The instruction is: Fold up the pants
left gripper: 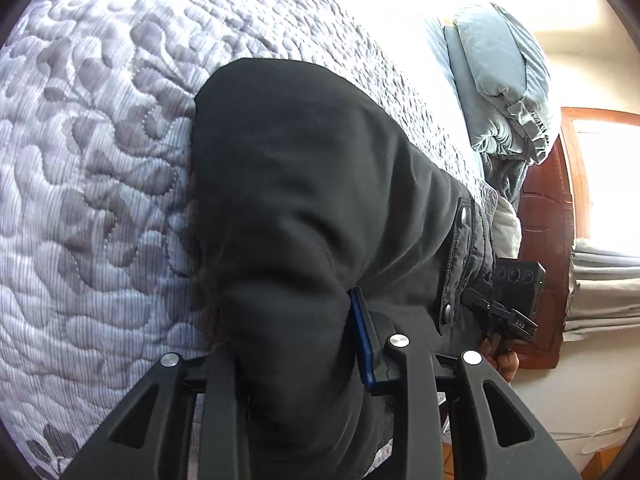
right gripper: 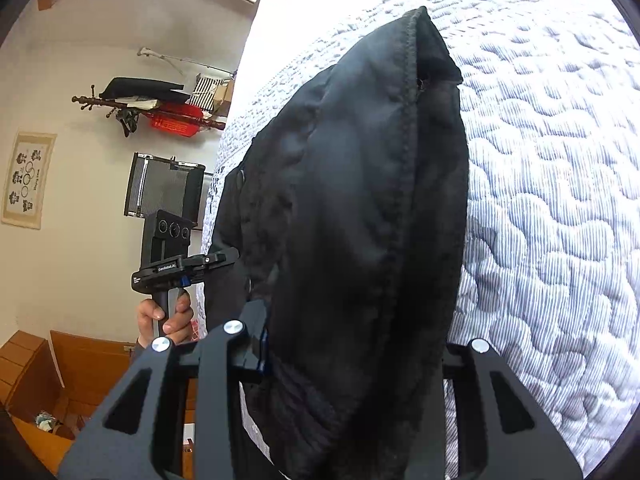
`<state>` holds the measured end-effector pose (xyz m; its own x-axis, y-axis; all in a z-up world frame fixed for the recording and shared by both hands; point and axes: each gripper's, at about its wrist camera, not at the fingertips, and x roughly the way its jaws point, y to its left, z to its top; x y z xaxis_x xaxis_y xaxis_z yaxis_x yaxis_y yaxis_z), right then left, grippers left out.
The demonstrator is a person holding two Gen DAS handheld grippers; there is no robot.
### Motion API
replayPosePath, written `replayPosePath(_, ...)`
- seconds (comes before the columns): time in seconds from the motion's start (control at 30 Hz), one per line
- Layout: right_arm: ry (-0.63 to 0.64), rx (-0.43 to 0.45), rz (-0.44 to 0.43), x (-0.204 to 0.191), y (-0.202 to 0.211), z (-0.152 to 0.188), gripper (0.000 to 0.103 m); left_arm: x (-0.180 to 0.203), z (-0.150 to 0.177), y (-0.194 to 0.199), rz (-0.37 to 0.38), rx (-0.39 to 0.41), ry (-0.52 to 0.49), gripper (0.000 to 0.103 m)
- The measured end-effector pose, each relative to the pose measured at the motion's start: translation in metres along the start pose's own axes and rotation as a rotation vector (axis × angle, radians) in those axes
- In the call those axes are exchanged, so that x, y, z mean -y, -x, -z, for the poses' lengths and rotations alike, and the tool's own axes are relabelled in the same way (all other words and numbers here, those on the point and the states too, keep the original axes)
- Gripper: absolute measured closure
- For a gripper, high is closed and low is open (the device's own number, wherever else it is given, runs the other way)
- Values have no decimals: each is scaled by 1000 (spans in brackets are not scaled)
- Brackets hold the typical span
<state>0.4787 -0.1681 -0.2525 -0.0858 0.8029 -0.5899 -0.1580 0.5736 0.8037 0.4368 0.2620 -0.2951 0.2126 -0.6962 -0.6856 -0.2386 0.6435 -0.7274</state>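
Black pants hang bunched over a grey quilted bed, held up at two places. My left gripper is shut on a thick fold of the cloth. One blue-padded finger shows and the other is buried under fabric. A snap-buttoned band runs toward my right gripper. In the right wrist view my right gripper is shut on the pants, whose stitched seam rises to a peak. My left gripper grips the cloth's left edge, with a hand on its handle.
Pale blue pillows lie at the bed's head against a wooden headboard, beside a curtained window. On the other side are a white wall with a loaded coat rack, a poster and wooden furniture.
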Motion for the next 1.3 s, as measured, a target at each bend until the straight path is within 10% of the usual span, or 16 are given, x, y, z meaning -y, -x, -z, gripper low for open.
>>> replayPosePath(0.23, -26, -10, 45, 25, -8, 5, 44, -14, 6, -4, 17, 29, -7, 62)
replayPosePath(0.37, -12, 22, 77, 6, 2, 4, 28, -12, 16, 15, -55, 102, -31, 36)
replayPosePath(0.57, 54, 110, 196, -6, 39, 25, 26, 1, 44, 50, -177, 275, -95, 25)
replayPosePath(0.77, 79, 121, 391, 10, 28, 39, 25, -6, 52, 29, -286, 251, -89, 24)
replayPosePath(1.1, -30, 202, 243, 19, 48, 53, 19, -12, 73, 59, -230, 336, -66, 13)
replayPosePath(1.3, -47, 274, 312, -24, 77, 102, 10, 12, 131, 109, -305, 494, -85, 6)
